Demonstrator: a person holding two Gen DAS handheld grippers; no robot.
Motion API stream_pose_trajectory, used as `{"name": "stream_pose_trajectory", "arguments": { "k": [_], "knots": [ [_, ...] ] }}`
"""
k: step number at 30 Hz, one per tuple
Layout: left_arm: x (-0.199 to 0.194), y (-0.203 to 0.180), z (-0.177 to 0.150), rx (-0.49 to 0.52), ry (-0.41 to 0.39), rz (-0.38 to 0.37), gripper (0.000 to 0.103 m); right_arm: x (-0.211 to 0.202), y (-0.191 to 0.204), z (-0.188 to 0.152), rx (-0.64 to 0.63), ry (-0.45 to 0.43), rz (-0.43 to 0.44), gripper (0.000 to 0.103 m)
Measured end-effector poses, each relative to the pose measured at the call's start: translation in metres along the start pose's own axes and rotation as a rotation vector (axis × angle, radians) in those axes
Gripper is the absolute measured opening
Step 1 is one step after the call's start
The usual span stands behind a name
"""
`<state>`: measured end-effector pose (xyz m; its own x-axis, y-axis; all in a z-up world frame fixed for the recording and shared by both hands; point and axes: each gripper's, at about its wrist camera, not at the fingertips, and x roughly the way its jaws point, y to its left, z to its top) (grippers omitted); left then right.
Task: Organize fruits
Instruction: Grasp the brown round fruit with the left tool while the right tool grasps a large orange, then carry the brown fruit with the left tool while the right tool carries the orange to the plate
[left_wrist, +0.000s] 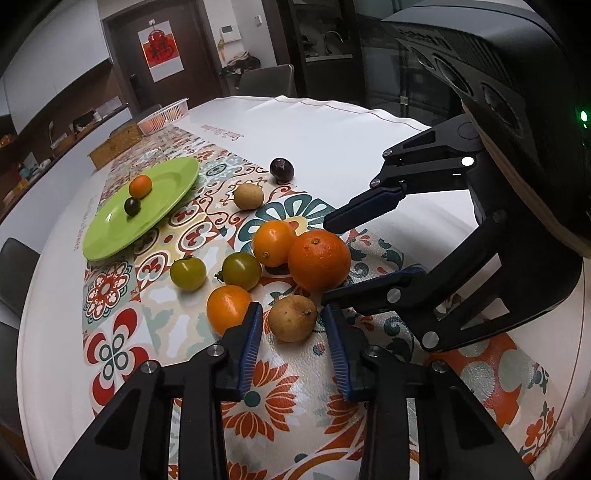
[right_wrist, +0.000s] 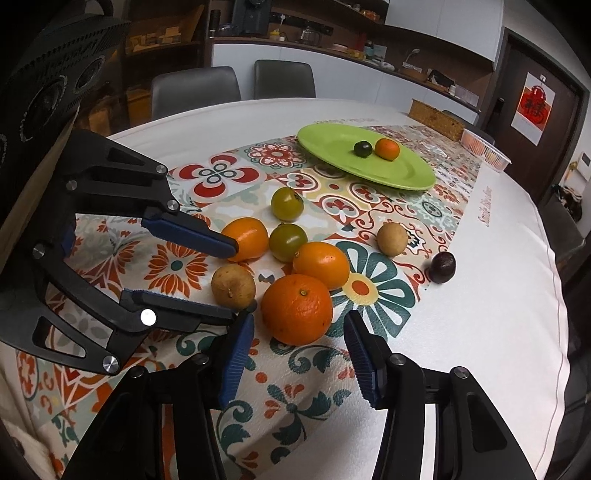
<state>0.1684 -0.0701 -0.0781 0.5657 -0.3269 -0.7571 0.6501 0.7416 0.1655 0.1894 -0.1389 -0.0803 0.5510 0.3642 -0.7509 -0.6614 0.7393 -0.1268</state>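
Note:
My left gripper (left_wrist: 293, 314) is open, its fingers on either side of a tan round fruit (left_wrist: 292, 318) on the patterned mat; it shows too in the right wrist view (right_wrist: 236, 278). My right gripper (right_wrist: 299, 325) is open around a large orange (right_wrist: 297, 309), also seen in the left wrist view (left_wrist: 319, 259). Loose fruit nearby: two smaller oranges (left_wrist: 274, 243) (left_wrist: 228, 308), two green tomatoes (left_wrist: 187, 272) (left_wrist: 242, 270), another tan fruit (left_wrist: 248, 196) and a dark plum (left_wrist: 282, 170). A green plate (left_wrist: 110, 236) holds a small orange (left_wrist: 140, 185) and a dark fruit (left_wrist: 132, 206).
A patterned mat (left_wrist: 295, 387) lies on the white round table (left_wrist: 332, 125). A white basket (left_wrist: 164, 116) and a woven box (left_wrist: 116, 146) stand at the far edge beyond the plate. Grey chairs (right_wrist: 284, 79) ring the table.

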Motion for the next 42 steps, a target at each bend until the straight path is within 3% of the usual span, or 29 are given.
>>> {"name": "stream_pose_trajectory", "arguments": {
  "k": [7, 16, 30, 42],
  "knots": [
    [0.003, 0.004, 0.001, -0.024, 0.01, -0.005, 0.029, 0.005, -0.002, 0.0, 0.014, 0.007, 0.03, 0.041],
    [-0.003, 0.003, 0.0, -0.088, 0.003, -0.009, 0.028, -0.008, -0.002, -0.007, 0.067, 0.0, 0.001, 0.041],
    [-0.041, 0.007, -0.004, -0.289, -0.063, 0.035, 0.028, -0.039, 0.002, -0.009, 0.187, -0.048, -0.016, 0.041],
    [-0.079, 0.015, 0.003, -0.321, -0.142, 0.105, 0.028, -0.064, 0.008, 0.006, 0.25, -0.131, -0.046, 0.041]
  ]
}}
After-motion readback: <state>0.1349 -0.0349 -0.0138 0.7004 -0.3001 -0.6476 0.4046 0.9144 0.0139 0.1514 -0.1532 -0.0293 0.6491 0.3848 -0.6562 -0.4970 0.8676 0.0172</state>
